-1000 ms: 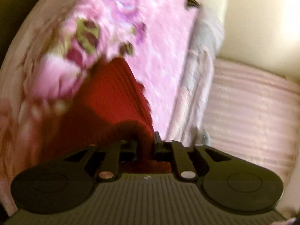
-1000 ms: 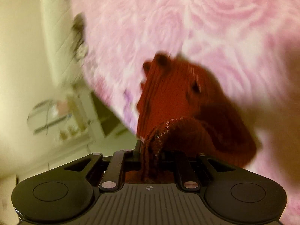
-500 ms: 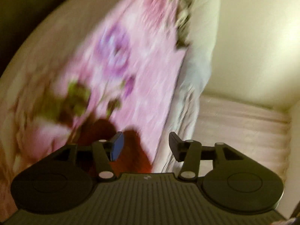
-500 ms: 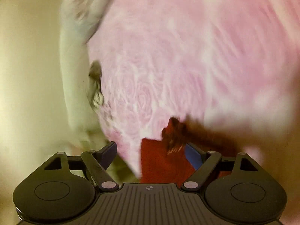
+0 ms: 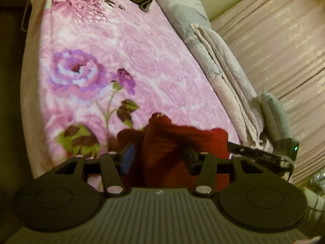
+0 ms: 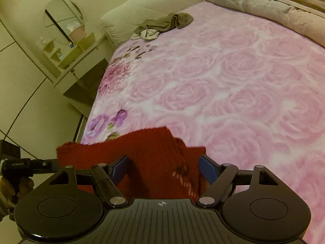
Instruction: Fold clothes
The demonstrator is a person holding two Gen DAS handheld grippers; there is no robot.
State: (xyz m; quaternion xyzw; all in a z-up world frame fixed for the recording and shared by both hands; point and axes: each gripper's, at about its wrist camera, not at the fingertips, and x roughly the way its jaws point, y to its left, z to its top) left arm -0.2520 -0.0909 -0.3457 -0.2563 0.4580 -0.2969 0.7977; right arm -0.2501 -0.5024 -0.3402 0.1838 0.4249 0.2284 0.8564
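Red knit garment [image 5: 178, 142]: lies in a loose heap on the bed, at the near edge of the pink blanket, just ahead of both grippers; ribbed knit, folds running across it, one corner sticking up toward the far side.
Same garment, right wrist view [image 6: 146, 152]: one flap reaches out past the blanket's edge on the left, a pale speckled patch shows near its right side.
Left gripper [image 5: 160, 159]: fingers spread wide, the blue pad [image 5: 128, 158] of one showing; the red knit sits between and beyond them, and whether either finger touches it cannot be told.
Right gripper [image 6: 165, 168]: fingers wide apart, blue pads on both, nothing clamped; the red garment fills the gap behind them.
Pink rose blanket [image 6: 233, 77]: covers the bed; purple flowers and green leaves are printed along the edge nearest the red garment.
Grey-brown clothes [image 6: 168, 21]: crumpled at the far end of the blanket, well apart from the red garment, with a pale rolled piece [image 6: 150, 34] just beside them.
Folded quilt [image 5: 219, 61]: pale grey and pink, lies along the blanket's far side, against the striped curtain [image 5: 284, 50].
Hand [image 6: 18, 185]: left of the red garment, gripping the other tool's handle.
Dresser with round mirror [image 6: 65, 22]: beyond the blanket's left edge, on a tiled floor.
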